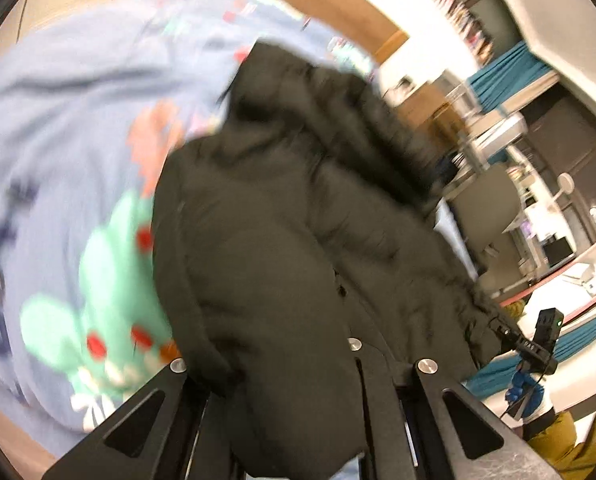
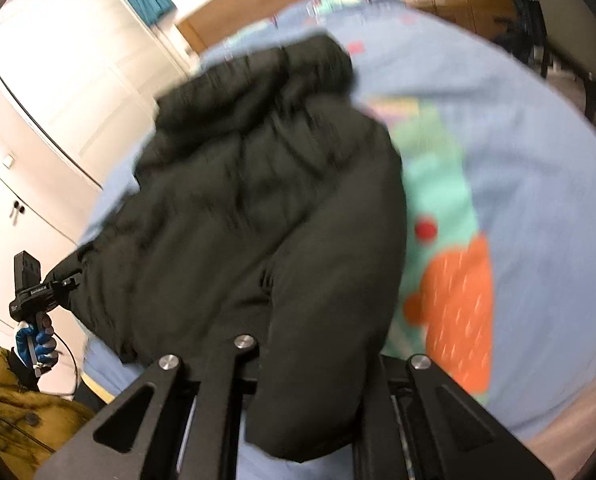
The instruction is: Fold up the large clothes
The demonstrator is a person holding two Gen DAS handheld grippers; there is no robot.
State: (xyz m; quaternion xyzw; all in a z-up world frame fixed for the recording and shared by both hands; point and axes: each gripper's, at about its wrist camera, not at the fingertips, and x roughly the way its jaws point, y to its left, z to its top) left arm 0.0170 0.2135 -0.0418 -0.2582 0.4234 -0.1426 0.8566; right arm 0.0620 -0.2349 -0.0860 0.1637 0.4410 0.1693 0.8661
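Both of my grippers point steeply down at the dark puffy jacket (image 1: 282, 216), which lies bunched on the light blue printed bedspread (image 1: 70, 128) of a bed.

From the left wrist view, my left gripper (image 1: 294, 392) has its fingers closed on a thick fold of the jacket's near edge; the padding bulges up between the two black arms and hides the pads themselves. At the far right of that view I see my right gripper (image 1: 509, 334) at the jacket's other corner, its black body tilted, carried by the right hand (image 1: 523, 394) in a blue glove wrapped around the handle, with a mustard-coloured sleeve (image 1: 557, 436) below it.

The right wrist view mirrors this: the right gripper's fingers are clamped on a rounded lobe of jacket that swells between them. At the left edge, the left gripper's nose is buried in the fabric, and the gloved left hand (image 2: 36, 346) grips its handle from beneath. Both views are blurred.
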